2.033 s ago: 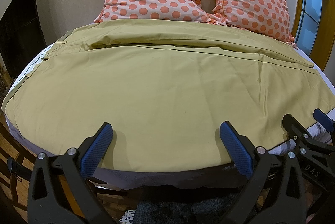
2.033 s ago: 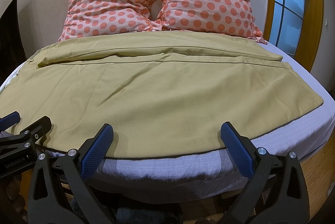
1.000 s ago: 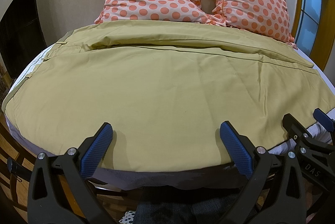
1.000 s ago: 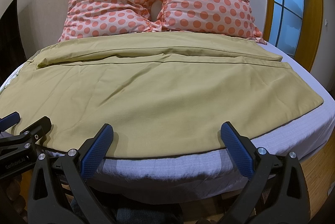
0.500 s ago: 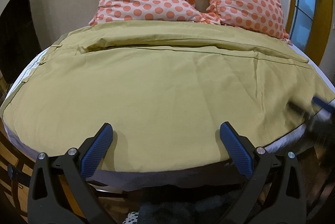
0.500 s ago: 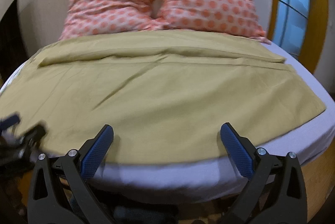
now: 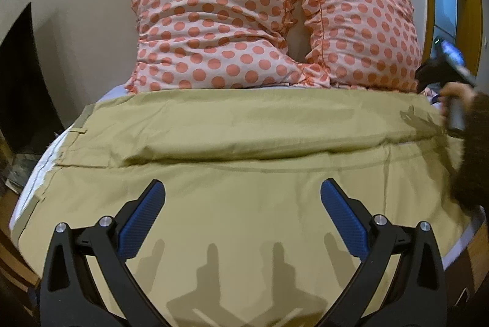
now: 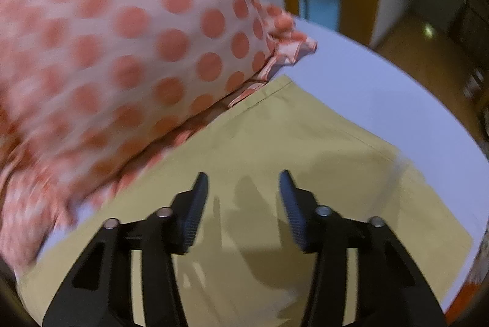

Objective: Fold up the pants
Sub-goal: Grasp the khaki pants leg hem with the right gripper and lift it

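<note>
Clearly the right gripper (image 8: 243, 189) is nearer: the pants (image 7: 244, 174) lie with their long axis running across in front of the pillows (image 7: 275, 30), hem corner ahead of its half-parted jaws, though blurred. Left gripper (image 7: 241, 217) hovers wide apart mid-leg.

We saw pants (image 7: 244, 204): matt, smooth olive cloth (faintly creased) | pillows (image 7: 220, 33): soft dotted cloth, frilled edges | left gripper (image 7: 241, 215): matt black plastic, ribbed blue pads, shiny metal screws | bedsheet (image 8: 382, 88): plain pale cloth.
</note>
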The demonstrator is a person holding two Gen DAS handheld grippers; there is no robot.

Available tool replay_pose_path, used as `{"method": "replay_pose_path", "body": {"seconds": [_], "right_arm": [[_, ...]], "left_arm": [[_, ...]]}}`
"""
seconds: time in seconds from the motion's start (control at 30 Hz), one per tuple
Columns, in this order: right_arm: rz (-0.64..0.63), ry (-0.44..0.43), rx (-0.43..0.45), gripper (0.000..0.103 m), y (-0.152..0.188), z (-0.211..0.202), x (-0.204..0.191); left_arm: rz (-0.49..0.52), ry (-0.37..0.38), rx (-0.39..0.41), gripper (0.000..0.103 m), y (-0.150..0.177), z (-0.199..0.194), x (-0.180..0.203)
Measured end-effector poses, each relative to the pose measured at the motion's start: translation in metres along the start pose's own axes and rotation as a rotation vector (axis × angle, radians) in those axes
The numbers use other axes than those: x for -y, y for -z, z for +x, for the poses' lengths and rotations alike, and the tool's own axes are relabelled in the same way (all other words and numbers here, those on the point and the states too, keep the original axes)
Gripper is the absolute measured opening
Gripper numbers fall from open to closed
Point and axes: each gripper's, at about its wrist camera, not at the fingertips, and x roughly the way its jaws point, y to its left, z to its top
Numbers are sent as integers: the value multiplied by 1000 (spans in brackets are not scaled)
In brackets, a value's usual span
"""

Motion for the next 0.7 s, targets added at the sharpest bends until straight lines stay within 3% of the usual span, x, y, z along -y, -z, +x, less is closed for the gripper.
{"method": "replay_pose_path", "body": {"seconds": [0.2, 0.3, 0.33, 0.4, 0.43, 0.5, 0.7], "right_arm": [[95, 91, -6, 44, -43, 50, -21], [27, 209, 15, 42, -44, 64, -28], [5, 201, 43, 38, -40, 64, -27], [-11, 161, 61, 27, -34, 63, -21], [-3, 129, 60, 16, -31, 61, -12], [42, 43, 57, 8, -28, 58, 6], [242, -292, 66, 4, -25, 50, 67]], "left_arm": [[-22, 25, 6, 101, -18, 22, -9], [-20, 26, -4, 101, -18, 31, -9], [-20, 27, -11, 101, -18, 34, -8], [-25, 37, -16, 101, -17, 36, -9], [-28, 42, -16, 101, -16, 36, -10], [-38, 53, -14, 101, -15, 35, -13], [-101, 89, -11, 101, -12, 27, -33]]}}
